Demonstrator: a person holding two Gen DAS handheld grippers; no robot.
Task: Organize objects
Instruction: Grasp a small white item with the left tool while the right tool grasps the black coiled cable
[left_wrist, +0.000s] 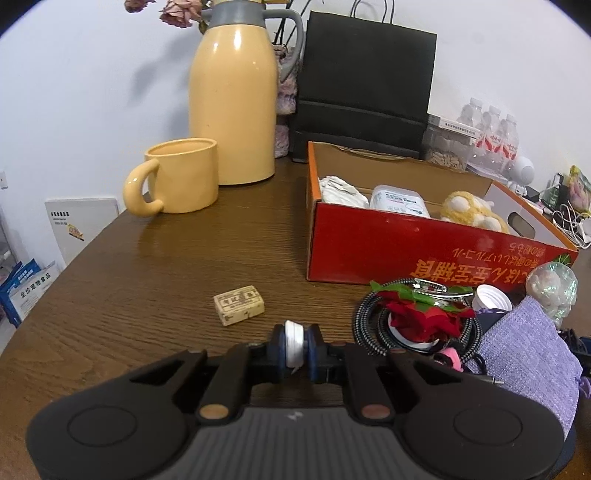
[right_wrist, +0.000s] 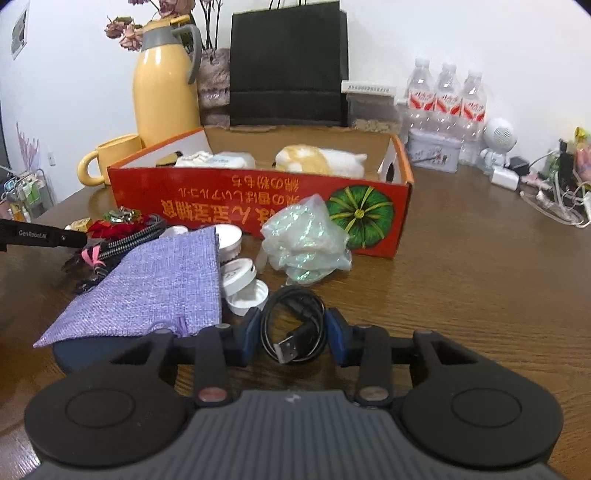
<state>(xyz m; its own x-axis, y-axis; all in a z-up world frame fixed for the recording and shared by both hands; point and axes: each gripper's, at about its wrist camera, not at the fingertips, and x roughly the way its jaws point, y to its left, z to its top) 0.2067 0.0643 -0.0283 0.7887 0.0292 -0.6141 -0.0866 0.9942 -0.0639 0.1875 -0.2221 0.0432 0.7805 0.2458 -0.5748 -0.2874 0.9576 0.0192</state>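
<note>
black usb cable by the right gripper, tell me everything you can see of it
The black usb cable is a thin, rubbery-looking cord wound into a loose round coil, lying flat on the wooden table. One end shows a silver USB-A plug on a black housing, pointing toward the camera; a smaller connector end lies inside the coil. It sits between the blue pads of the right gripper, which flank its sides. Whether they press on it is unclear. A white lid lies just left of it.
</note>
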